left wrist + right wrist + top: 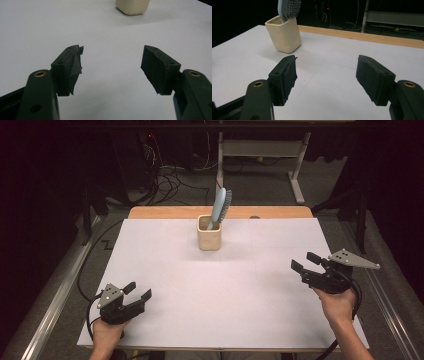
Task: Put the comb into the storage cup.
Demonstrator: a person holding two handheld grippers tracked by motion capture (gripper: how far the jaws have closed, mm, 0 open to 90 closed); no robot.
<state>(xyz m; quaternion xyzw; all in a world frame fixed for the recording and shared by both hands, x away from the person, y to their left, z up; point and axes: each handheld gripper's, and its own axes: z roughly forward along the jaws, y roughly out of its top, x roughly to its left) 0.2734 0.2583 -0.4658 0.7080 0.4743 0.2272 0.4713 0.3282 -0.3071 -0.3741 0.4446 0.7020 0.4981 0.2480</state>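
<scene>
Pale blue plastic with a bed of grey bristles, the hairbrush stands handle-down in a cream square cup near the far middle of the white table, its head leaning out over the rim toward the right; it looks light and stiff, the smooth back likely slippery, so the neck just above the cup's rim seems the surest place to pinch, bristles left alone; the cup looks ceramic, heavy enough to stand yet liable to tip if the brush is dragged sideways; the right gripper hovers well apart at the right edge, jaws spread and empty, pointed toward the cup; the left gripper rests at the near left corner, jaws likewise spread on nothing.
</scene>
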